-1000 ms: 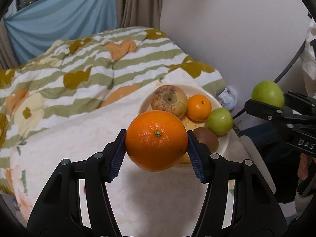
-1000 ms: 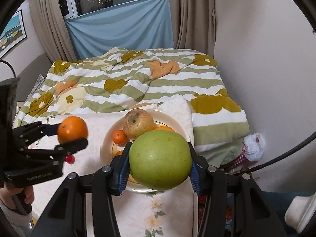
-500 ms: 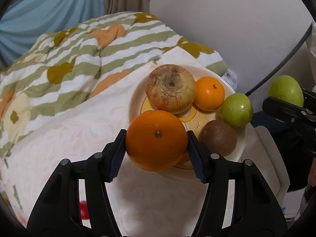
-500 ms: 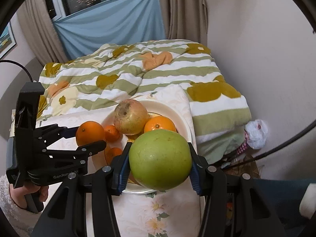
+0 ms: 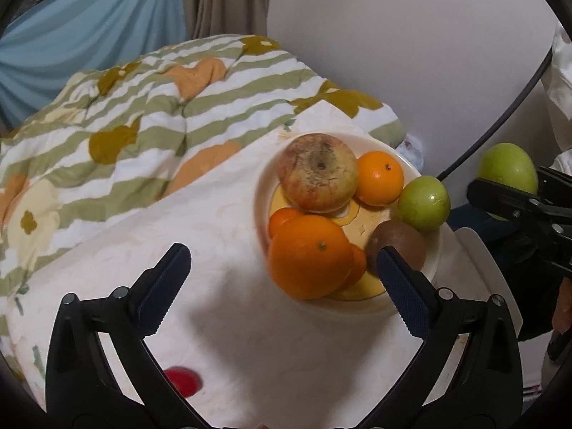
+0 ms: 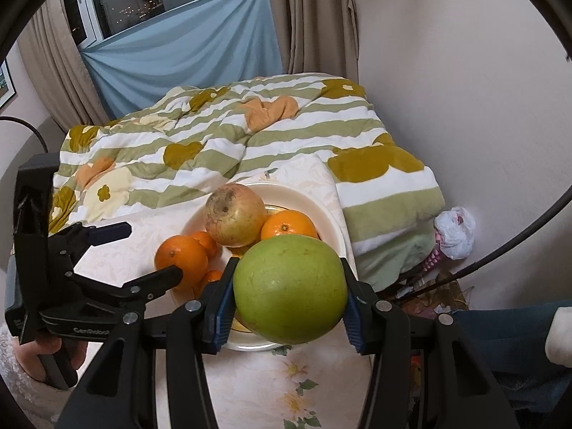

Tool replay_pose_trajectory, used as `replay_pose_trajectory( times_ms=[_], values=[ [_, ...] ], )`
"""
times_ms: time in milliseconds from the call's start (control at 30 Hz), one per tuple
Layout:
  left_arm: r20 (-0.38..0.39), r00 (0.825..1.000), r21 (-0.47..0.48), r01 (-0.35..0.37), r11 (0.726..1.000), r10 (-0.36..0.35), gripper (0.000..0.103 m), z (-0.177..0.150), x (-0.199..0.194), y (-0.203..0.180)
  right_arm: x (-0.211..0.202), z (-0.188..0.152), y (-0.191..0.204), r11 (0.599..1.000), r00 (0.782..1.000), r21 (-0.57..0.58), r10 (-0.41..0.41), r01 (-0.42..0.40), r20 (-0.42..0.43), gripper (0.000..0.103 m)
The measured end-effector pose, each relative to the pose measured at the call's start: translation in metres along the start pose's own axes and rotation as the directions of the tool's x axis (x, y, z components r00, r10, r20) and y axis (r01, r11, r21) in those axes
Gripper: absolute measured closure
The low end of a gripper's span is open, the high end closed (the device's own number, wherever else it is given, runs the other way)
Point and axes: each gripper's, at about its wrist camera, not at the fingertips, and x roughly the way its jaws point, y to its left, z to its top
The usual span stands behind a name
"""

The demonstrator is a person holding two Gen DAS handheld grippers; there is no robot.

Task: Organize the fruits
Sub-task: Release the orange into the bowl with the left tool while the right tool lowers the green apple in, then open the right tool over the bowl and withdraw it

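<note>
A cream plate (image 5: 434, 257) holds a blotchy apple (image 5: 318, 173), a small orange (image 5: 379, 178), a green fruit (image 5: 423, 203), a kiwi (image 5: 397, 241) and a big orange (image 5: 309, 255) at its near left rim. My left gripper (image 5: 282, 286) is open, its jaws wide on either side of the big orange and apart from it. My right gripper (image 6: 287, 300) is shut on a large green fruit (image 6: 289, 291), held above the plate's (image 6: 332, 214) near edge. The big orange (image 6: 180, 262) and left gripper (image 6: 143, 257) also show in the right wrist view.
The plate rests on a white cloth (image 5: 214, 236) over a bed with a green striped quilt (image 5: 150, 107). A small red thing (image 5: 182, 388) lies on the cloth near me. A wall (image 5: 411, 43) stands close behind; a white bag (image 6: 455, 232) lies by the bed.
My left gripper has opened and let go of the big orange, which now lies on the plate's near left side. The right gripper still holds the green fruit, closer to the plate.
</note>
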Motion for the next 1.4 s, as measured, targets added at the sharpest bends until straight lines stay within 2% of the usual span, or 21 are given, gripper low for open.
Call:
replay_pose_trajectory(
  times_ms=[133,433,600,800,967,1300,1333,1400],
  values=[
    [0.002,1.000,-0.023,-0.021,1.000,0.021,0.000,-0.008,-0.018,0.012,0.006,0.005,0.011,1.000,1.000,-0.021,0.018,-0.018,0.003,0.056],
    [-0.021,0.999,-0.140,-0.053,0.989,0.050,0.000,-0.040,-0.048,0.045,0.036,0.012,0.033,0.996,0.998,-0.060,0.061,-0.062,-0.009,0.056],
    [-0.023,0.997,-0.191,-0.070,0.979,0.067,0.000,-0.055,-0.062,0.058,0.052,0.011,0.035,0.996,0.997,-0.045,0.073,-0.073,-0.007,0.056],
    [-0.027,0.991,-0.215,-0.136,0.967,0.134,0.000,-0.069,-0.075,0.063,0.062,0.008,0.035,0.998,0.999,-0.041,0.051,-0.051,0.017,0.056],
    [-0.039,0.988,-0.247,-0.152,0.957,0.147,0.000,-0.079,-0.075,0.066,0.068,0.006,0.039,0.996,0.999,-0.075,0.045,-0.043,0.024,0.056],
    [-0.072,0.987,-0.256,-0.156,0.954,0.142,0.000,-0.092,-0.064,0.051,0.075,-0.001,0.042,0.991,0.998,-0.119,0.058,-0.054,0.035,0.056],
    [-0.071,0.987,-0.259,-0.156,0.953,0.142,0.000,-0.093,-0.064,0.050,0.074,-0.002,0.042,0.991,0.997,-0.123,0.060,-0.054,0.045,0.054],
    [-0.070,0.987,-0.258,-0.158,0.953,0.144,0.000,-0.094,-0.065,0.047,0.070,-0.001,0.043,0.990,0.996,-0.133,0.056,-0.046,0.070,0.044]
  ],
)
